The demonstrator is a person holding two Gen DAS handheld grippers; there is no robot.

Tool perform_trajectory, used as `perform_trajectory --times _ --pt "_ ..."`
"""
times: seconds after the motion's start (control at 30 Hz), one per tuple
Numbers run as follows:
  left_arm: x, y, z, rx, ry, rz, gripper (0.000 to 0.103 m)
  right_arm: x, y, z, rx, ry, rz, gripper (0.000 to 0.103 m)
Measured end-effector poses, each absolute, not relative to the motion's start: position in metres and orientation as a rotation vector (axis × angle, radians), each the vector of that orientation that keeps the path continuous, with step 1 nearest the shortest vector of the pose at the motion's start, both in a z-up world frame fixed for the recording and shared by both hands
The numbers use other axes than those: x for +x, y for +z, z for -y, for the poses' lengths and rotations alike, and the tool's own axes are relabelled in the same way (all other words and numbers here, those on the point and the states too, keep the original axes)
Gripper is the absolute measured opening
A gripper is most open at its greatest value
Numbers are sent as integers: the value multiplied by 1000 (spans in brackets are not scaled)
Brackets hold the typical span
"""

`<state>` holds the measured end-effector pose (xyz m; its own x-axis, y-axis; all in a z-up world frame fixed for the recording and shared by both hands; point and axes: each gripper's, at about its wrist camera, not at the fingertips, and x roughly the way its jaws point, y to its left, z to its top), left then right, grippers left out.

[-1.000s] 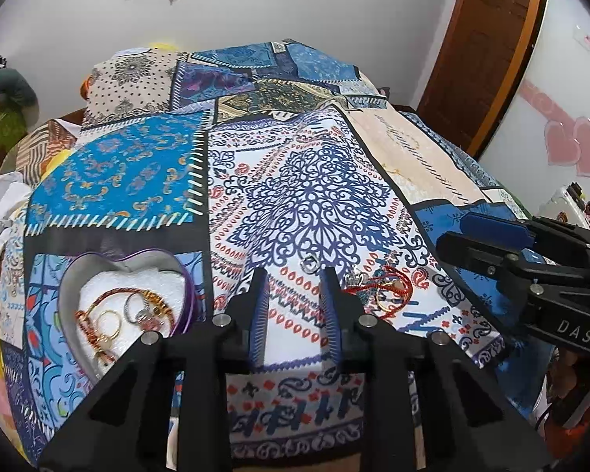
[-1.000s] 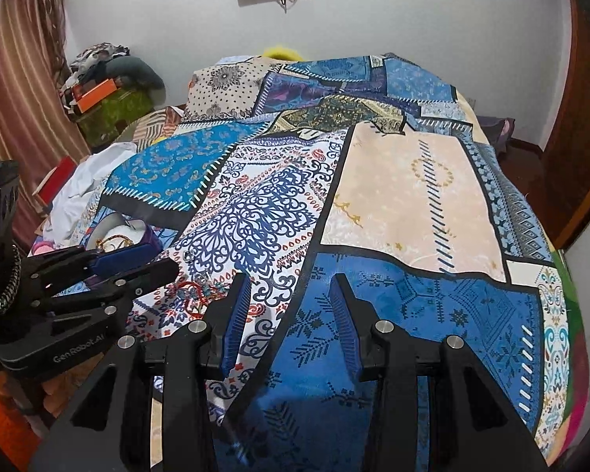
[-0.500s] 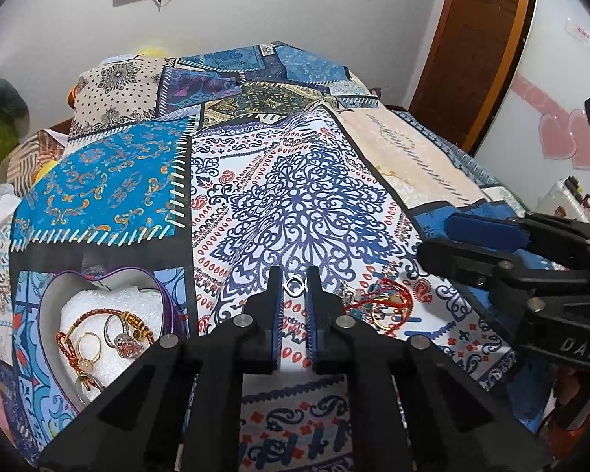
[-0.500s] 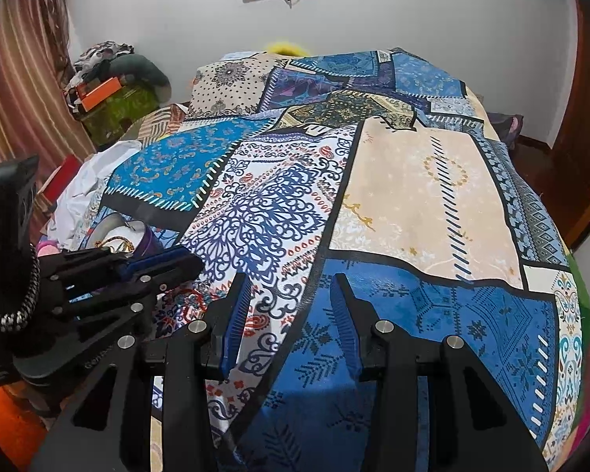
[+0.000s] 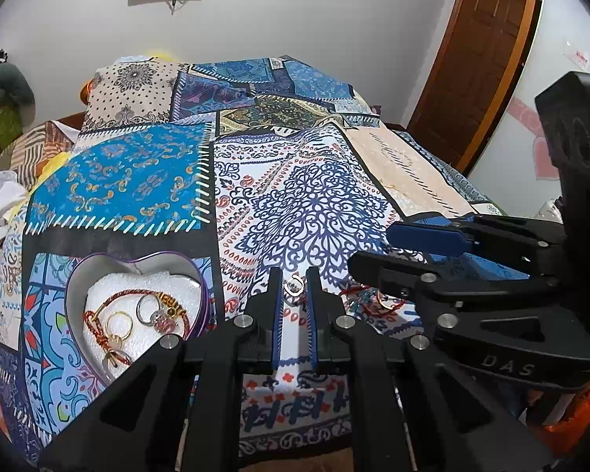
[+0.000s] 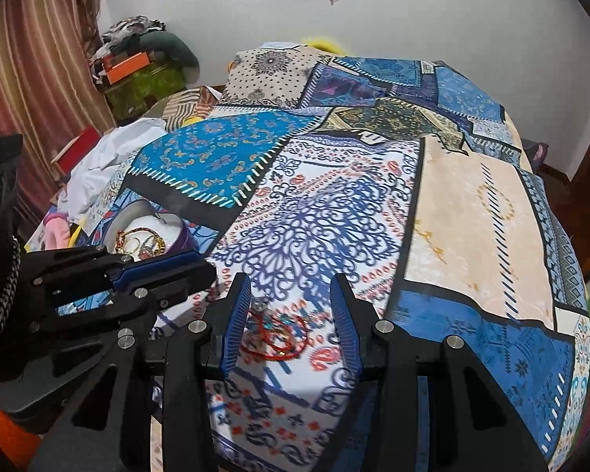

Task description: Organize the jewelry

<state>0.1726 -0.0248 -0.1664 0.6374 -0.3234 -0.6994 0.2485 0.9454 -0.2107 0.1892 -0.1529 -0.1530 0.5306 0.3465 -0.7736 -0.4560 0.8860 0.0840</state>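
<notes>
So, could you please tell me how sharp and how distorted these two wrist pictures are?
Left wrist: heavy fisheye, dark corners, the door frame bows; the ring between the left gripper fingers is sharp. Right wrist: same bulge in the bedspread; the red bracelet is slightly soft; even light, no glare.

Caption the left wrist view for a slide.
Left hand-held gripper pinches a small silver ring above the patchwork bedspread, beside the heart-shaped tin.

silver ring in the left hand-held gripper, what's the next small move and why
Probably lift the ring and carry it left to the heart tin. The left hand-held gripper looks shut on the ring at its fingertips, just above the bedspread, and the tin beside it already holds rings and a bracelet on white padding. The red bracelet pile lies between the right hand-held gripper's open jaws.
</notes>
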Motion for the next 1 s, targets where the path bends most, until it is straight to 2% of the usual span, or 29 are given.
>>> perform_trajectory --times 0.13,0.37,0.67,1.0 --pt "171 -169 20 -114 -324 -825 9 191 -159 148 -152 489 -916 36" --pt "168 -171 17 -116 -309 -829 9 189 -166 142 -186 517 -929 11" --pt "160 -158 16 -111 -298 -804 9 187 -153 152 -123 497 -883 10" --pt "146 -132 14 -109 -289 -750 9 175 -114 170 -69 457 -785 10"
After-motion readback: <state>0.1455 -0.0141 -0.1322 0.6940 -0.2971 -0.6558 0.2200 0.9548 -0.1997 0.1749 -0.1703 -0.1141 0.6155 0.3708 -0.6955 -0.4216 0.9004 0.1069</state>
